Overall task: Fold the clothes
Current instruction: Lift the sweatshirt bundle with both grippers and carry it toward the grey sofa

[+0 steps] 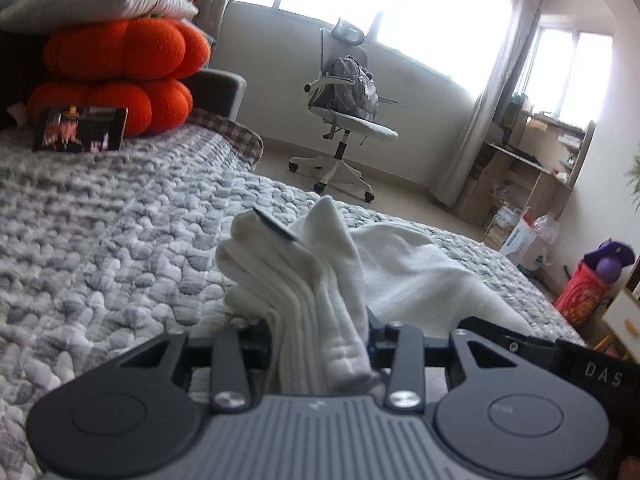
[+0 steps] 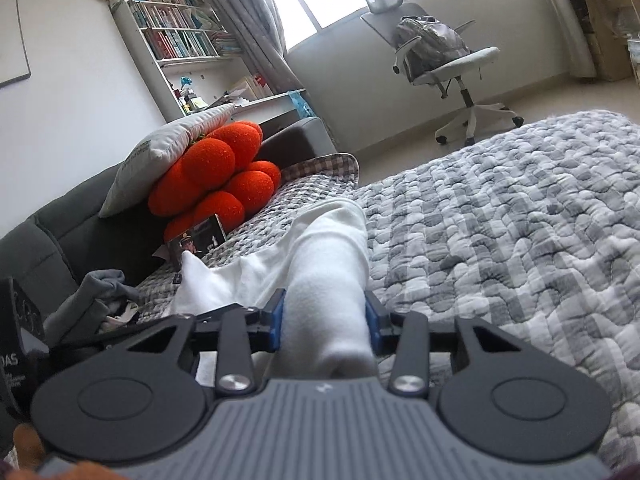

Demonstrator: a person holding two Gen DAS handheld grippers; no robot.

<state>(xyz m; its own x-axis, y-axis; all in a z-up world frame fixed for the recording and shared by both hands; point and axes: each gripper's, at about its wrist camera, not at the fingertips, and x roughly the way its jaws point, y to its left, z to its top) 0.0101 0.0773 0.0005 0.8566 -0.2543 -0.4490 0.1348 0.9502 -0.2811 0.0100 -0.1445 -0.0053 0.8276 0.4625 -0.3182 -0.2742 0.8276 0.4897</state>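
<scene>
Cloth is bunched in both grippers: we clamp the left gripper (image 1: 320, 332) and right gripper (image 2: 324, 320) on the white garment (image 1: 400, 264). We judge this 2-point hold keeps it above the quilt (image 1: 120, 240) for folding.

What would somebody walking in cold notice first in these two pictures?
Probably the white garment, bunched up on the grey quilted bedspread, with the left hand-held gripper and the right hand-held gripper each closed on a fold of it. Next, the bright orange pumpkin cushions stacked under a pillow at the head of the bed, and the white office chair by the window.
</scene>
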